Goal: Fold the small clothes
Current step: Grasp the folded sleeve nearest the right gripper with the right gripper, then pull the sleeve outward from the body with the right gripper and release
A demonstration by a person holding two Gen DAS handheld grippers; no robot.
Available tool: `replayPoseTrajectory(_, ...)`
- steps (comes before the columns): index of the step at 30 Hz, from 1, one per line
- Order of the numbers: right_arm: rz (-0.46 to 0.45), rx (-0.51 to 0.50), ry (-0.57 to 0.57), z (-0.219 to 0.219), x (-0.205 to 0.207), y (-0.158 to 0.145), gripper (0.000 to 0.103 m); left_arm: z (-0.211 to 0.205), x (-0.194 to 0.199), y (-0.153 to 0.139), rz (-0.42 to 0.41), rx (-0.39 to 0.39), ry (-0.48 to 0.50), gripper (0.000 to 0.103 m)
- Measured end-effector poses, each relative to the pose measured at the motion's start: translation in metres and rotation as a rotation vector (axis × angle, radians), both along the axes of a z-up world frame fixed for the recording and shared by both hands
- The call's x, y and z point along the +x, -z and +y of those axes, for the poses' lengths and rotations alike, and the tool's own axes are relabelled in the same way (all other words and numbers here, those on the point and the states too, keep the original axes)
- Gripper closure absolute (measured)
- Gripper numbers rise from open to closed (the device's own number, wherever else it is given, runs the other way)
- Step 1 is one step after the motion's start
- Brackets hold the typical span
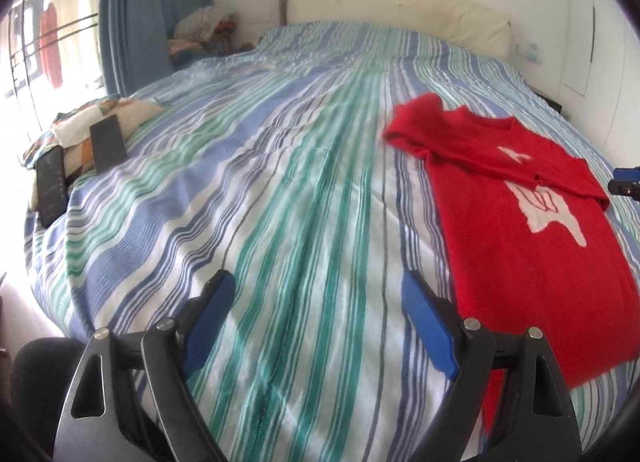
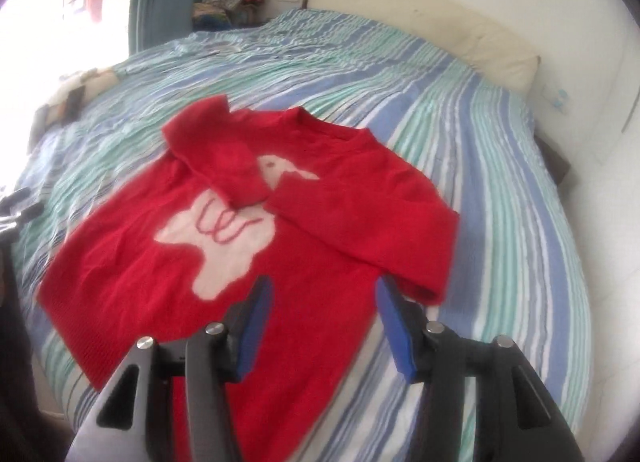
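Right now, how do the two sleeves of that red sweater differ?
The left sleeve lies folded across the chest, its cuff covering part of the white picture. The right sleeve is folded in too, but lower, and its cuff stops beside the picture, leaving it uncovered. The left sleeve looks shorter and bunched; the right sleeve runs long and straight. Both are red and rest on the sweater.

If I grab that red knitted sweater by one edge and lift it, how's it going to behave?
The red knitted sweater with the white animal motif would probably hang limp: its sleeves already lie folded loosely across its chest. The knit looks fuzzy, so it likely grips rather than slips. On the striped bedcover, pushing may bunch it instead of sliding it.
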State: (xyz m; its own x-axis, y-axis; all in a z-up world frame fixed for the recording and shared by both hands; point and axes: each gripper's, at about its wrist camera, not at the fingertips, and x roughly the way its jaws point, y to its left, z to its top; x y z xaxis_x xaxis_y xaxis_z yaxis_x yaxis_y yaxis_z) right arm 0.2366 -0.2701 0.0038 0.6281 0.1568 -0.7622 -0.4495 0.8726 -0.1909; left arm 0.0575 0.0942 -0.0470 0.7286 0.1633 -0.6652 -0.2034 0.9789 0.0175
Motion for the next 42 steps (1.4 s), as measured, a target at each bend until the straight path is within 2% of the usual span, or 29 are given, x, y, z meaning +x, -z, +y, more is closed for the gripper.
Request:
replayPoseTrajectory(1,0.029,-0.006,-0.038,0.014,0.017,0.011,0.05,0.0,0.0,0.0,-0.003,0.014,-0.012,0.016)
replayPoseTrajectory(4,0.058,-0.121,-0.113,0.058,0.057,0.053,0.051,0.006,0.004,0.003,0.016,0.006,-0.04,0.016)
replayPoseTrajectory(7,0.061,-0.206,-0.127,0.084,0.09,0.09,0.051,0.013,0.009,0.01,0.058,-0.032,-0.058,0.016)
replayPoseTrajectory(8,0.063,-0.207,-0.123,0.086,0.098,0.099,0.055,0.015,0.01,0.012,0.072,-0.04,-0.064,0.016)
replayPoseTrajectory(9,0.061,-0.189,-0.111,0.085,0.105,0.103,0.08,0.018,0.012,0.014,0.083,-0.048,-0.069,0.016)
replayPoseTrajectory(10,0.055,-0.159,-0.072,0.079,0.111,0.101,0.097,0.019,0.012,0.015,0.091,-0.058,-0.074,0.016)
replayPoseTrajectory(12,0.029,-0.016,0.039,0.049,0.119,0.082,0.096,0.024,0.012,0.017,0.101,-0.081,-0.082,0.016)
replayPoseTrajectory(14,-0.037,0.101,0.155,0.001,0.115,0.053,0.096,0.027,0.013,0.019,0.11,-0.112,-0.087,0.016)
replayPoseTrajectory(18,-0.141,0.312,0.488,-0.15,0.076,0.007,0.096,0.031,0.013,0.019,0.11,-0.152,-0.094,0.016)
replayPoseTrajectory(21,-0.179,0.342,0.721,-0.248,0.032,0.004,0.096,0.03,0.015,0.021,0.112,-0.135,-0.106,0.016)
replayPoseTrajectory(24,-0.171,0.331,0.866,-0.306,-0.002,0.022,0.096,0.026,0.017,0.025,0.119,-0.112,-0.111,0.016)
replayPoseTrajectory(30,-0.167,0.403,1.027,-0.347,-0.039,0.062,0.096,0.017,0.017,0.032,0.13,-0.032,-0.107,0.016)
replayPoseTrajectory(32,-0.152,0.473,1.084,-0.357,-0.045,0.064,0.096,0.015,0.019,0.035,0.141,-0.012,-0.109,0.016)
replayPoseTrajectory(35,-0.145,0.391,1.119,-0.36,-0.047,0.063,0.097,0.014,0.02,0.037,0.146,-0.001,-0.109,0.016)
replayPoseTrajectory(40,-0.045,0.493,1.212,-0.385,-0.057,0.089,0.097,0.013,0.023,0.038,0.151,0.005,-0.106,0.015)
replayPoseTrajectory(42,-0.046,0.476,1.206,-0.383,-0.055,0.087,0.097,0.013,0.023,0.038,0.151,0.005,-0.106,0.015)
